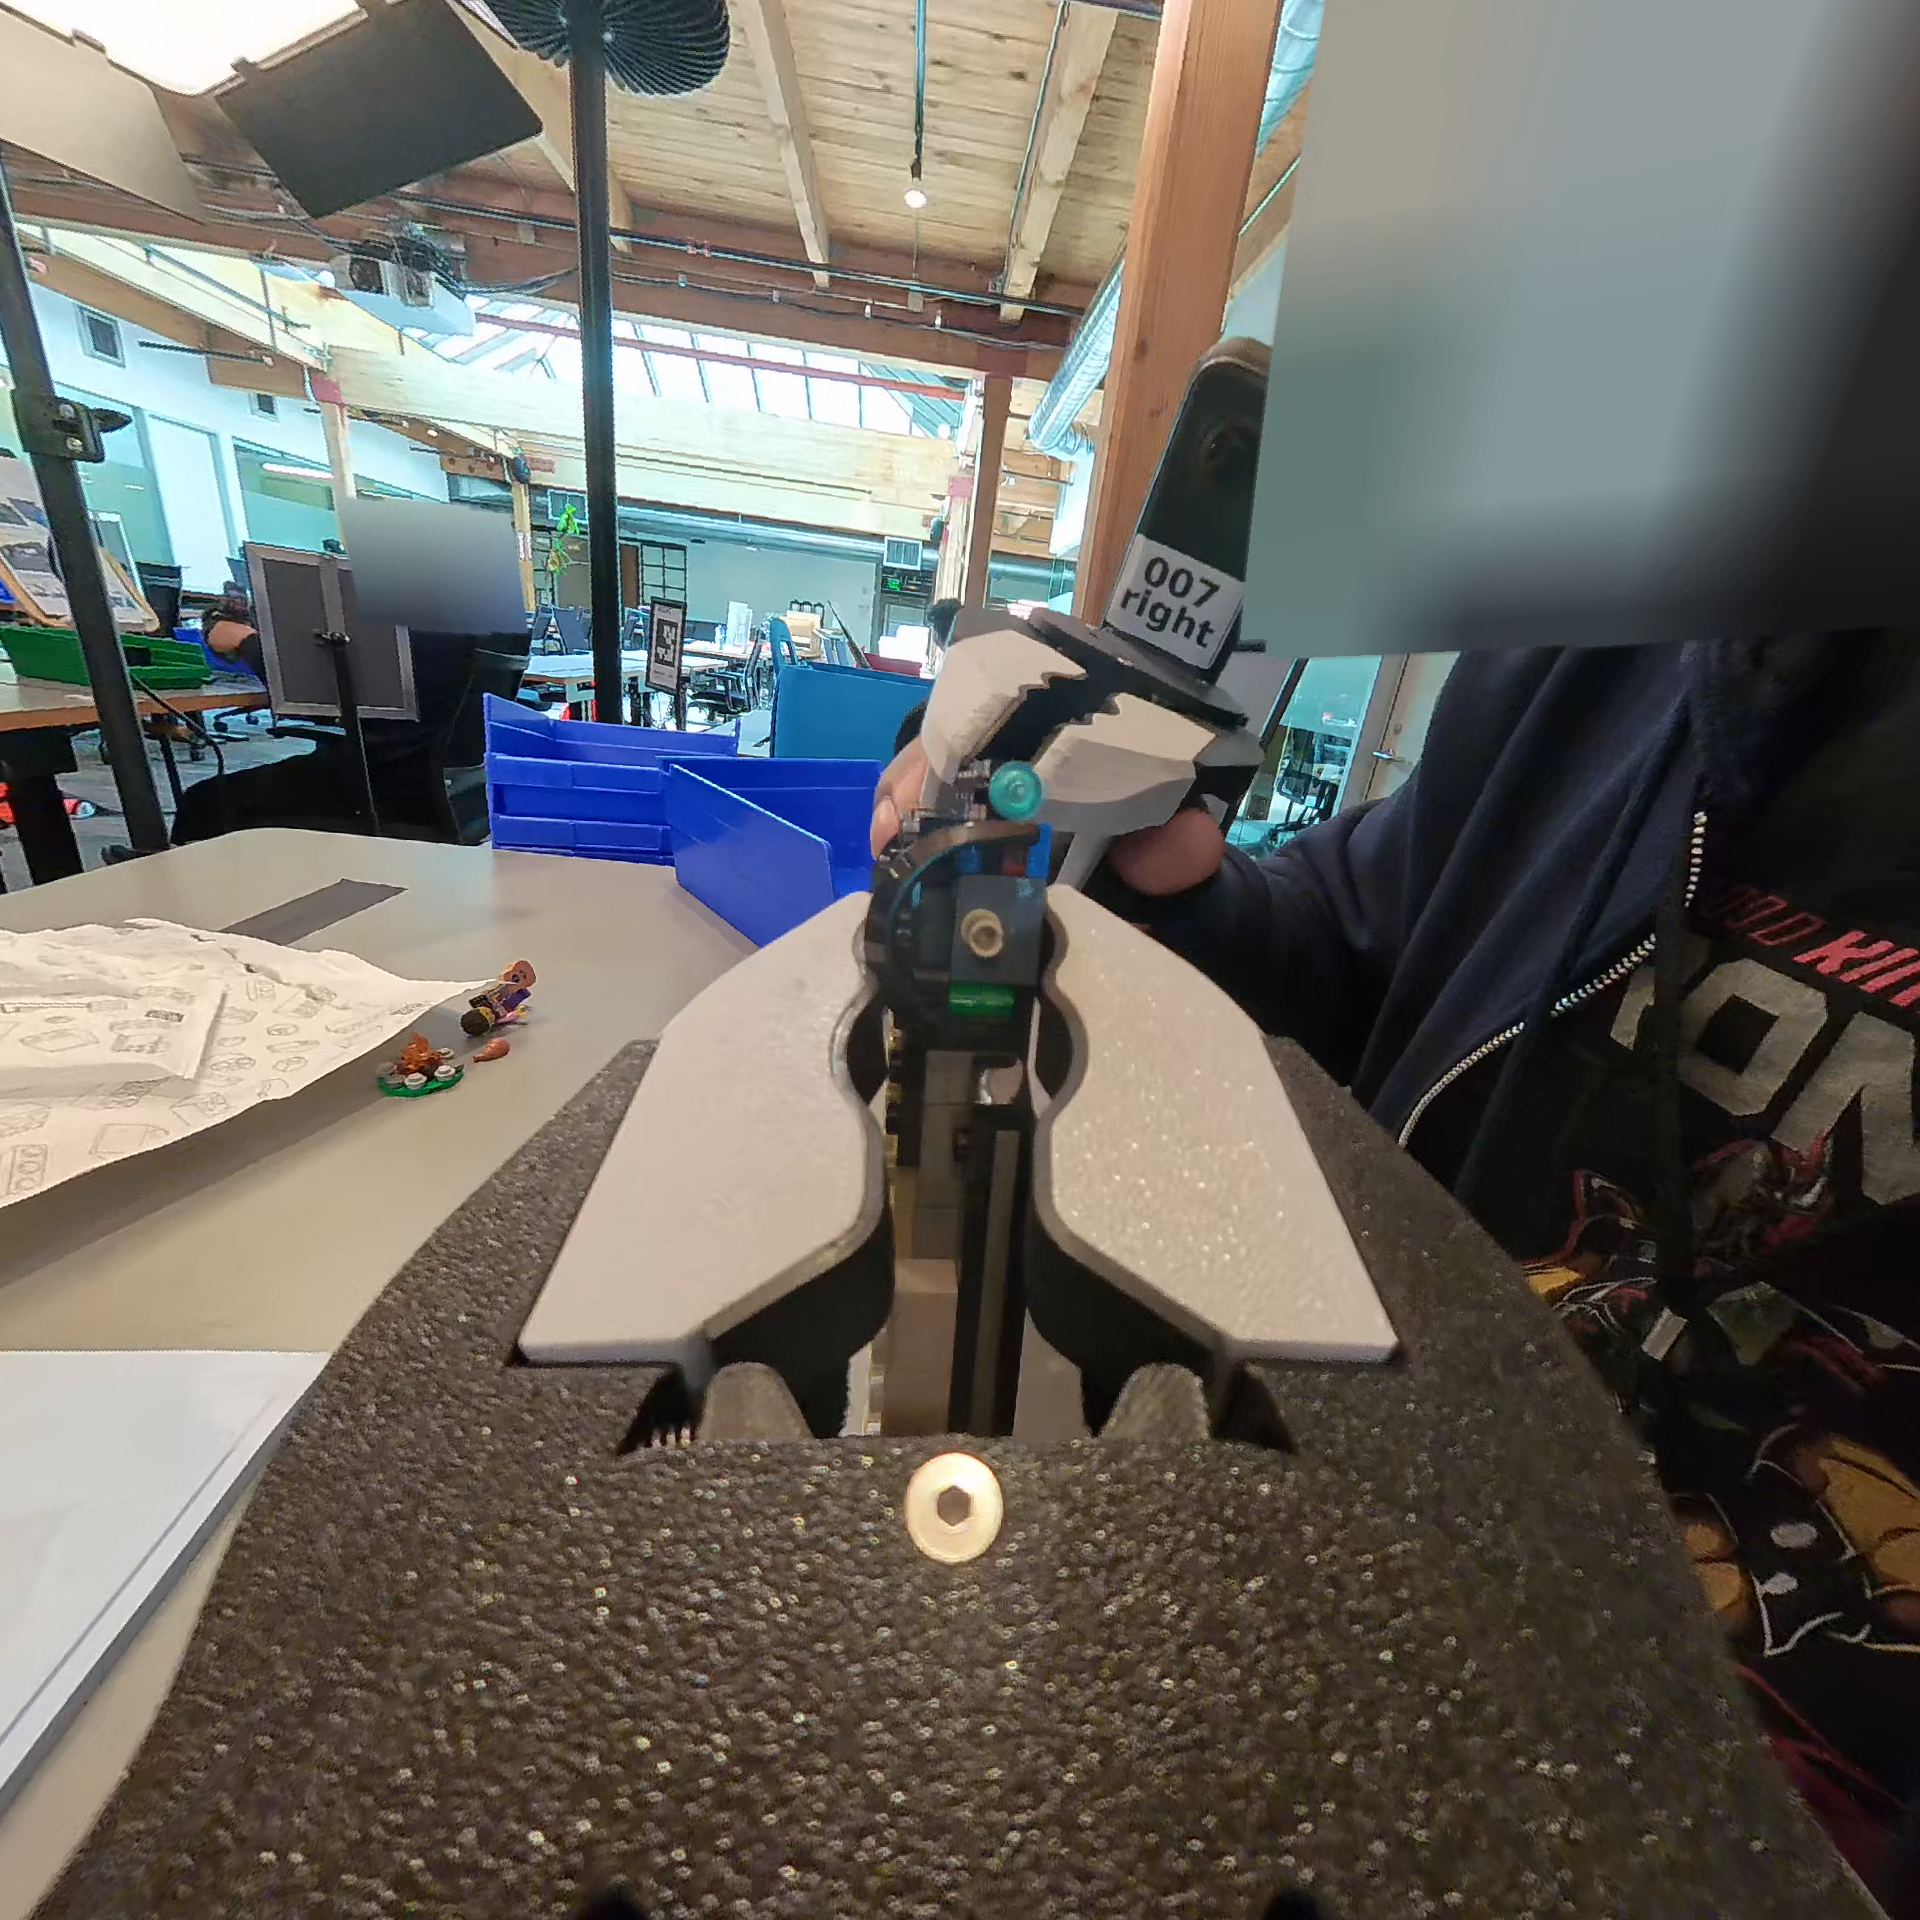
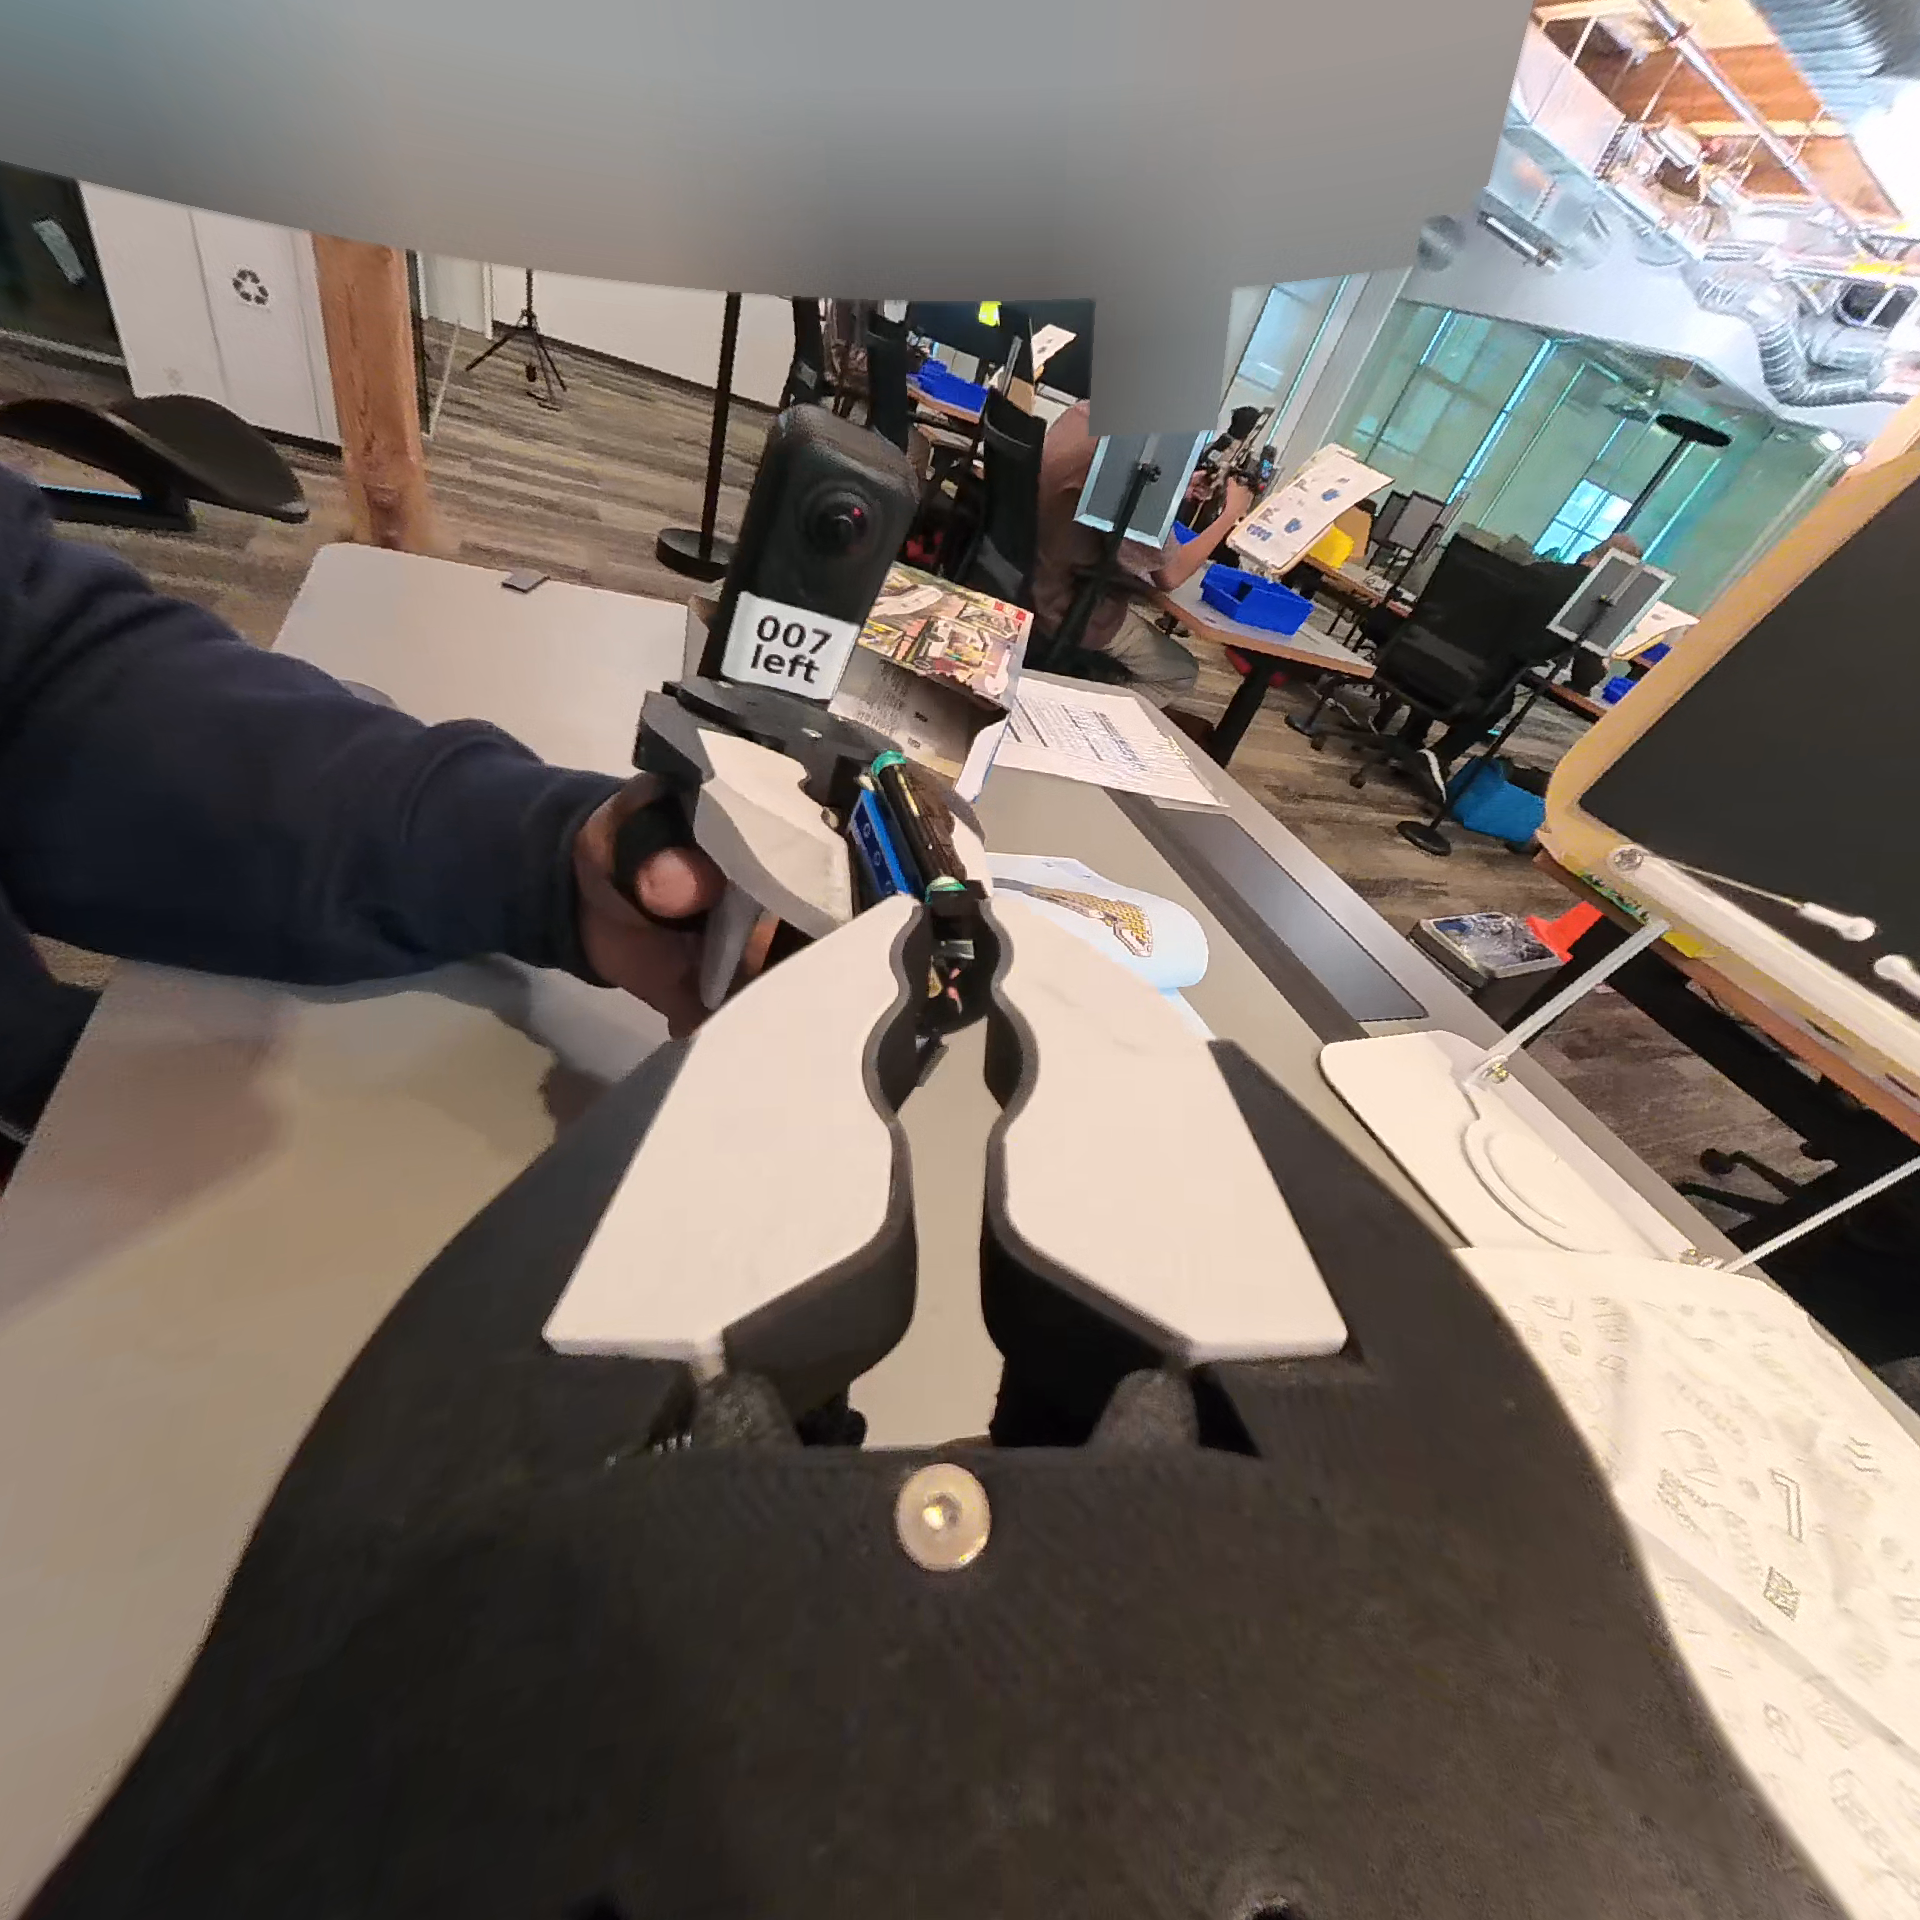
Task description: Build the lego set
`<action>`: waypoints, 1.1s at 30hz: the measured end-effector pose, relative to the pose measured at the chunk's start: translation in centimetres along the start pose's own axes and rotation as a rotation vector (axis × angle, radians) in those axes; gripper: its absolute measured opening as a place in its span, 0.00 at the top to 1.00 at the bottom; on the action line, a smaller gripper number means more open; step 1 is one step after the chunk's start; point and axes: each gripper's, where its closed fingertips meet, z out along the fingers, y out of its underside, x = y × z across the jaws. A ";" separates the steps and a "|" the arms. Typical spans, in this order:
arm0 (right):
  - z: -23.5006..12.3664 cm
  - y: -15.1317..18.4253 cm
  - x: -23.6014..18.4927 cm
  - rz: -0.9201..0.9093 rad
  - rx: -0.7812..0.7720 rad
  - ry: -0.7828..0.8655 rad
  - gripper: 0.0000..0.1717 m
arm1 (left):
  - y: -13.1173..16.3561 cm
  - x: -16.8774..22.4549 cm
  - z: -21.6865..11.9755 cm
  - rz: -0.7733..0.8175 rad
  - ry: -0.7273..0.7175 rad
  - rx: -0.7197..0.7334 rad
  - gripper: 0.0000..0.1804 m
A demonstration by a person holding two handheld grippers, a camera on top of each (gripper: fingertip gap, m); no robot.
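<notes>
My left gripper (image 1: 956, 966) is clamped on a long, dark toy-brick assembly (image 1: 961, 935), a black build with blue, green and tan pieces, its grey fingers (image 1: 769, 1049) pressing the flanks so the build runs lengthwise down the channel between them. The whole thing is held up in the air above the grey tabletop (image 1: 468, 935), in front of a person in a navy zip hoodie (image 1: 1558, 935).

My right gripper (image 2: 951, 987) comes in from the opposite side and meets the same build at its far end. From its own camera, its fingertips are nearly closed and pinch a small dark sub-piece (image 2: 951, 971) with a teal band that sits against the end of the assembly. From the left camera, a translucent teal round stud (image 1: 1015, 781) shows right at those tips, just above the curved black top of the build.

On the table to the left lie a crumpled white instruction sheet (image 1: 156, 1039), a small toy figure in purple (image 1: 504, 997) and a little green-based piece with orange flame parts (image 1: 421, 1065). Blue plastic bins (image 1: 623, 790) stand further back. From the right camera, an open picture booklet (image 2: 1101, 920) lies below the held build, with a printed cardboard box (image 2: 940, 644) behind it.
</notes>
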 end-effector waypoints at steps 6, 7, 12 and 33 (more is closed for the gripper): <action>-0.5 0.6 -0.7 -0.063 -0.076 -0.130 0.96 | 0.8 0.4 0.1 0.050 0.019 -0.068 0.86; -0.6 0.7 -0.8 -0.089 -0.093 -0.145 0.95 | 0.8 0.5 0.1 0.057 0.022 -0.076 0.86; -0.7 1.0 -1.1 -0.173 -0.167 -0.197 0.95 | 1.0 0.6 0.1 0.083 0.026 -0.103 0.86; -0.3 1.0 -0.8 -0.172 -0.201 -0.185 0.96 | 1.1 0.3 0.0 0.084 0.003 -0.103 0.86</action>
